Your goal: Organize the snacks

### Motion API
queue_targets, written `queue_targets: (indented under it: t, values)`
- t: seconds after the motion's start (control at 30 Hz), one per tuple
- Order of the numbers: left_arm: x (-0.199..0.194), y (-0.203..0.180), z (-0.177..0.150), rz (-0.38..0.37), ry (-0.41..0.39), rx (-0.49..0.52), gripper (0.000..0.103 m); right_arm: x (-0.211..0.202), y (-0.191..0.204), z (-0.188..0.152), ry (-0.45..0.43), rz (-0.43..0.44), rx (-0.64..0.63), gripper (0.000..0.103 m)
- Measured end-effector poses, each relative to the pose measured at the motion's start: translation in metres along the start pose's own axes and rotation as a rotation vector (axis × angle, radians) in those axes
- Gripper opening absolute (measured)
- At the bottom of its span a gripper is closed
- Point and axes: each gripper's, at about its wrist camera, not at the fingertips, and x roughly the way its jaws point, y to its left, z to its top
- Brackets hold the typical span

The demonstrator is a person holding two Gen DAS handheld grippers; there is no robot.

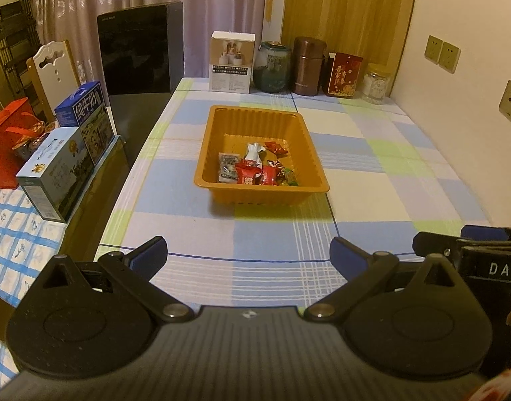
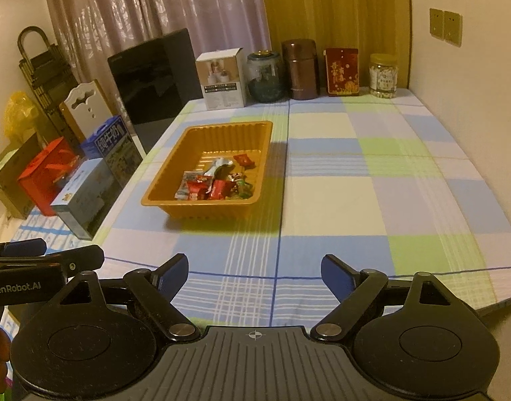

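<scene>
A checked cloth in blue, green and white covers the surface (image 1: 372, 153) in front of me, with curtains and a wooden panel behind it. Along the far edge stand a white box (image 1: 232, 61), a glazed jar (image 1: 273, 67), a brown canister (image 1: 308, 66), a red packet (image 1: 343, 74) and a clear jar (image 1: 375, 83). The orange tray (image 1: 222, 140) sits near the middle, and the wrapped snacks (image 1: 255, 168) lie heaped at its near end. My left gripper (image 1: 248, 257) hangs over the near edge, fingers spread, nothing between them. My right gripper (image 2: 254, 275) is beside it, also spread wide and empty. Milk cartons (image 1: 68, 140) stand off to the left.
</scene>
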Motion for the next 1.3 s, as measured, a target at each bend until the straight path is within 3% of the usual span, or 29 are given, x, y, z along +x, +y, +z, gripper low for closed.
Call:
queue_targets:
  t: [1.3]
  values:
    - [-0.0078,-0.0069,-0.0085,-0.001,-0.013,0.006,0.103,-0.0088,0.0009,-0.0076,-0.021,-0.007,0.008,0.086]
